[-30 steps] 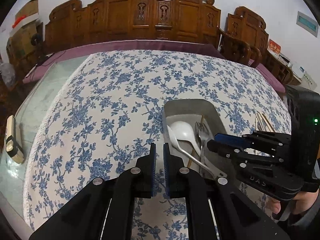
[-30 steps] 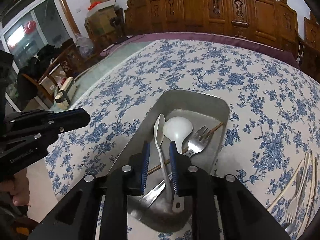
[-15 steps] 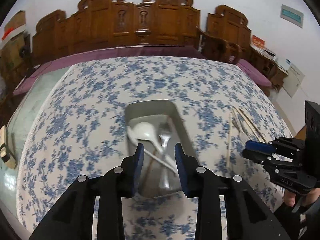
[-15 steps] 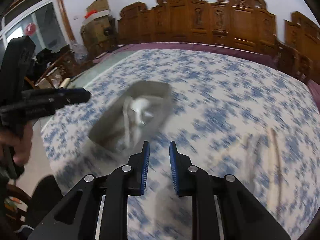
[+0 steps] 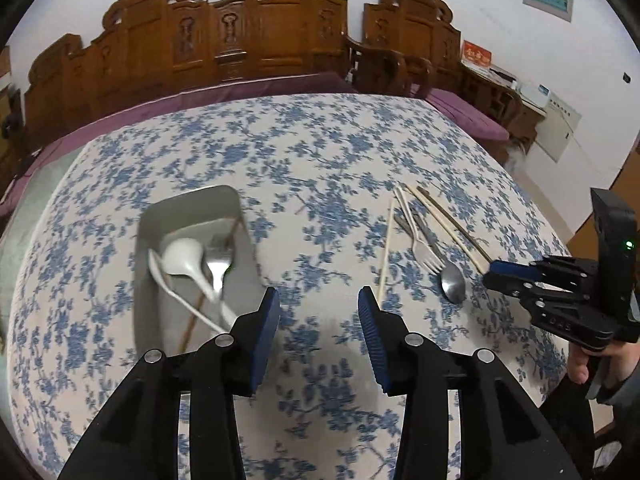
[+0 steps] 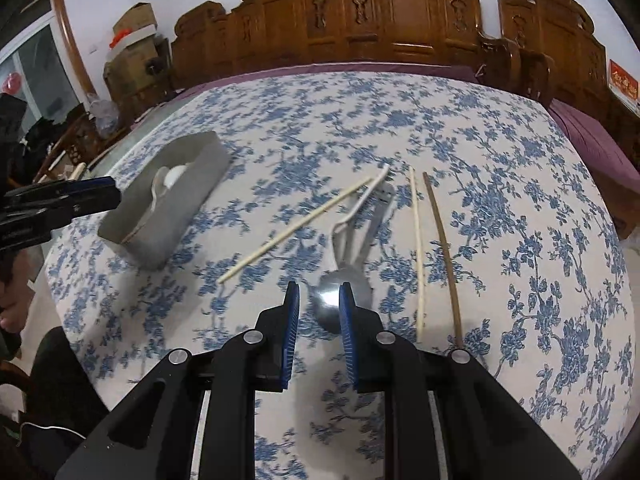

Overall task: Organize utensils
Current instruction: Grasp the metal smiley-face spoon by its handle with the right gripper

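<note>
A metal tray on the flowered tablecloth holds a white spoon, a metal fork, a thin white utensil and a chopstick. To its right lie loose chopsticks, a plastic fork and a metal spoon. My left gripper is open and empty, above the cloth between tray and pile. My right gripper is open and empty, just above the metal spoon's bowl. The tray is at the left in the right wrist view.
Carved wooden chairs line the table's far side. A purple cloth edge rims the table. Pale and brown chopsticks lie right of the spoon. Boxes stand at the back left.
My right gripper left the tray and swung right to the loose utensils, opening a little wider. My left gripper opened wide and shifted right, off the tray.
</note>
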The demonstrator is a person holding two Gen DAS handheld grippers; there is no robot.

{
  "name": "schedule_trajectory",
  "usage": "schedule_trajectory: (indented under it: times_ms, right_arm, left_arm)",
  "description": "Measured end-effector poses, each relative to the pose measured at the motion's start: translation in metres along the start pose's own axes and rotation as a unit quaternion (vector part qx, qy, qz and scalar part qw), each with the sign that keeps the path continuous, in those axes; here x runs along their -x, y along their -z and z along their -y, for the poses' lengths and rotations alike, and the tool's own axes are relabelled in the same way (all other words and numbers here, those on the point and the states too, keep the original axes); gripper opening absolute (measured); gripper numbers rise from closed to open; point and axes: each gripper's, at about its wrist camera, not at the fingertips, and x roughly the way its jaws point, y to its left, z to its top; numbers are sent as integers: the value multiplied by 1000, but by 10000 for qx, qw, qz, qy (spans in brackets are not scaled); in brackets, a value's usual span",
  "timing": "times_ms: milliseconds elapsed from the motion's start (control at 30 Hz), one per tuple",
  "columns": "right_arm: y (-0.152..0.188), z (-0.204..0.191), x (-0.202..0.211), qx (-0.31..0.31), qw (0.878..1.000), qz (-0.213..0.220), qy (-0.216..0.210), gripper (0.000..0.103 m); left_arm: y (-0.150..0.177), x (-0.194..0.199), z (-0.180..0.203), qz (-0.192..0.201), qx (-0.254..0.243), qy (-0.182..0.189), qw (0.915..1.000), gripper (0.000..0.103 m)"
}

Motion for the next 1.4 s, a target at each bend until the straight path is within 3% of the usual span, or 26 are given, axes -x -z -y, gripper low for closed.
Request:
schedule_trajectory:
  times_ms: [500,1033,1233,1400]
  right_arm:
    - [-35,34,-53,-471,9983,-324,109,22]
    - [-39,22,-87,12,9940,-974,506,22]
    - [-40,25,-86,-51,9907,-1202,642,8]
    - [-30,32,-77,-81,9913,-1125,678,7]
  left_arm:
    - [4,-29,29,-223,-29,141,9996,39]
    - [10,-44,38,-372,-86,124,9992,39]
    - [10,-45,43,-392,-135,126,9991,39]
    - [9,-45,47,-375,-166,134,9991,39]
